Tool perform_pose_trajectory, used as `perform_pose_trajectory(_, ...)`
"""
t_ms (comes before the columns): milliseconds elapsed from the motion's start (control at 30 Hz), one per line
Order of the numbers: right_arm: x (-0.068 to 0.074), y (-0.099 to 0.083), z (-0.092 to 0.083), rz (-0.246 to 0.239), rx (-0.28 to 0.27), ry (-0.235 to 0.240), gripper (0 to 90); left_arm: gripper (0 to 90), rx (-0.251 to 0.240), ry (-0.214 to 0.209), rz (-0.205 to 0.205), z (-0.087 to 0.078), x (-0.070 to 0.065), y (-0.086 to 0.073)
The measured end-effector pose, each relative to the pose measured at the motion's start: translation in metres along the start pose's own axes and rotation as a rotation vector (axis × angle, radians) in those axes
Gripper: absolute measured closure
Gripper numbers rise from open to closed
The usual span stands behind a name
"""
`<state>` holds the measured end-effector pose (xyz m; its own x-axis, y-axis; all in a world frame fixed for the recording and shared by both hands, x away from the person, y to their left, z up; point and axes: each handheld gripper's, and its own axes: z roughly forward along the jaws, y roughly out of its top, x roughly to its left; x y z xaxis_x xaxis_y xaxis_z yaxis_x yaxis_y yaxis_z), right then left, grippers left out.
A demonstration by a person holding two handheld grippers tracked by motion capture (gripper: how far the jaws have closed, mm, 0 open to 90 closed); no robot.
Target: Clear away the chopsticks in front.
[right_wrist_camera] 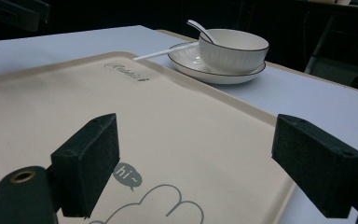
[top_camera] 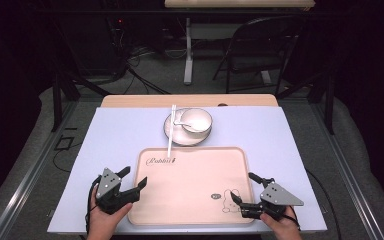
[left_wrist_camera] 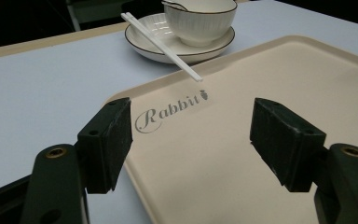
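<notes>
High view: the left gripper and the right gripper are held at the two near corners of the beige tray, each with its jaws spread wide and nothing between them; the tray's left edge is seen running between the jaws in the left gripper view, and its right near corner likewise in the right gripper view. Beyond the tray's far edge a plate is placed on the table, with a bowl and a spoon on it; white chopsticks are laid across the plate, their long axis pointing toward the person, the near tips over the tray's far edge. These dishes lie straight ahead of both grippers, well apart; the left one is judged slightly nearer to the chopsticks.
</notes>
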<state>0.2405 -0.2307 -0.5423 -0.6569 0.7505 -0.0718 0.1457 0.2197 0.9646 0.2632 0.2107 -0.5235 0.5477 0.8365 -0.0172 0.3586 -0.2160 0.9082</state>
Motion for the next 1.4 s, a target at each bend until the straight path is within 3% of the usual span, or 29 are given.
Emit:
perform_pose_trajectory(267,-0.002,0.000,0.000,0.010,0.000,-0.011,14.3,28.1,0.039,0.020,-0.028,0.003,0.003,-0.001)
perform_pose_trajectory(433,-0.001,-0.001,0.000,0.025,0.005,-0.008,14.3,26.2,0.068,0.032,-0.077,0.004,0.007,-0.002)
perform_pose_trajectory(700,-0.003,-0.002,-0.001,0.056,0.001,-0.014,14.3,26.2,0.073,0.023,-0.089,0.008,0.012,0.000)
perform_pose_trajectory(900,0.000,-0.001,0.000,0.050,0.002,-0.020,14.2,26.1,0.088,0.024,-0.098,0.008,0.009,-0.001)
perform_pose_trajectory(1067,0.002,-0.004,0.000,0.035,0.021,-0.011,14.3,26.6,0.094,0.038,-0.114,0.008,0.012,0.004)
perform_pose_trajectory(1167,0.001,-0.004,-0.001,0.047,0.012,-0.018,14.3,27.6,0.125,0.049,-0.153,0.010,0.017,0.008)
perform_pose_trajectory(1300,-0.001,-0.005,0.000,0.050,0.016,-0.021,14.3,30.4,0.150,0.065,-0.167,0.012,0.023,0.014)
perform_pose_trajectory(1400,0.000,-0.004,0.000,0.049,0.016,-0.019,14.3,31.2,0.161,0.052,-0.188,0.017,0.026,0.018)
